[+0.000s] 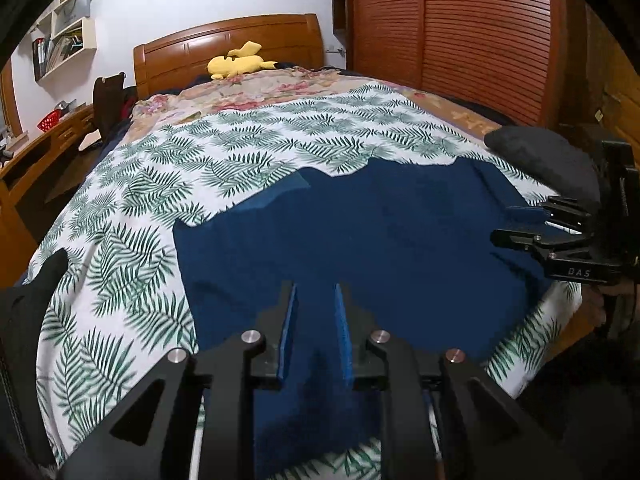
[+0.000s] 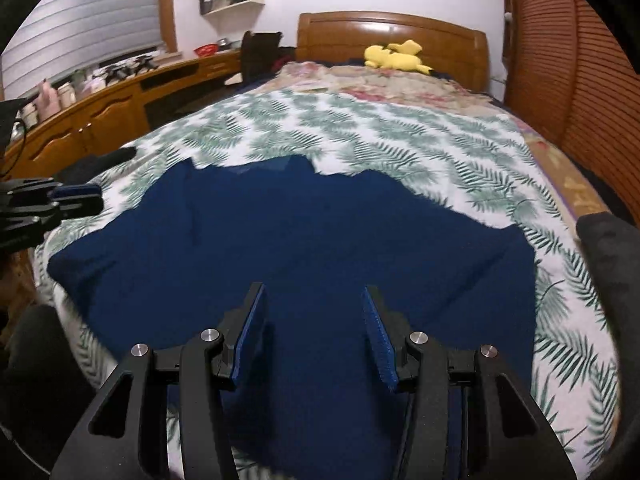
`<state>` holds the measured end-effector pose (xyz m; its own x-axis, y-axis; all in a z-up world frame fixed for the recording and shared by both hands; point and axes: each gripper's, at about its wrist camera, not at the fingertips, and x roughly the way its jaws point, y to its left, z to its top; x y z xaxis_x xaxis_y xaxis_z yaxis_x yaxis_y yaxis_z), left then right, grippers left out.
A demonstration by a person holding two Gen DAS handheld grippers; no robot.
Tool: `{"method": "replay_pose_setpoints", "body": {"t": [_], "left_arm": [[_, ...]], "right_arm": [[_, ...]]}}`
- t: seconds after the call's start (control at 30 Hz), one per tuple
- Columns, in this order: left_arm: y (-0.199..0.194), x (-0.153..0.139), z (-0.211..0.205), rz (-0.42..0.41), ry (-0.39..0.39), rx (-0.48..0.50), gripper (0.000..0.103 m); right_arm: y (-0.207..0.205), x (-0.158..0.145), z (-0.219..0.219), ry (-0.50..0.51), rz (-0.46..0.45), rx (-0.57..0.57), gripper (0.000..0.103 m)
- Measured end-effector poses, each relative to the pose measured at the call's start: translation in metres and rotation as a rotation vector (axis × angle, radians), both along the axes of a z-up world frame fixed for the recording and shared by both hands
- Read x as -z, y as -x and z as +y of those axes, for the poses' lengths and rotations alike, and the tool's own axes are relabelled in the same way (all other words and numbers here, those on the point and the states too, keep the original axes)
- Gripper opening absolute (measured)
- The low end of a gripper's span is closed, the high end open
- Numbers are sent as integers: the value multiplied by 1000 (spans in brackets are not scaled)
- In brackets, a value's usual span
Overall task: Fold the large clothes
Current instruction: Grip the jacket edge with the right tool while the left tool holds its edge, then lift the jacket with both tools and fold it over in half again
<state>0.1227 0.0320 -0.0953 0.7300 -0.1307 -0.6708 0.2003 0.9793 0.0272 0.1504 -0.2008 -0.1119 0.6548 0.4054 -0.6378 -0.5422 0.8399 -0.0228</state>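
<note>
Navy garment [image 2: 304, 240] flat on leaf-print sheet [image 1: 132, 216] | left fingers [image 1: 316, 332] narrow | right fingers [image 2: 314, 336] wide, marked "DAS"

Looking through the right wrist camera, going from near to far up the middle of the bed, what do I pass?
Right gripper, open → dark blue garment lying spread out → white fern-print sheet → floral quilt → yellow plush toy → wooden headboard.
</note>
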Motion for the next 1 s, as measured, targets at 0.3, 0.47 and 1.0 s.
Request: {"method": "replay_pose_setpoints", "body": {"t": [0.3,0.47,1.0], "left_arm": [[28,11,6,5,-36,-44,18],[37,19,16,27,-34,-72,19],[75,41,54,83,30,-130,31]], "right_arm": [[19,6,16,-9,10,-62,50],[15,17,24,35,21,-71,50],[12,31,26,74,57,-92,50]]}}
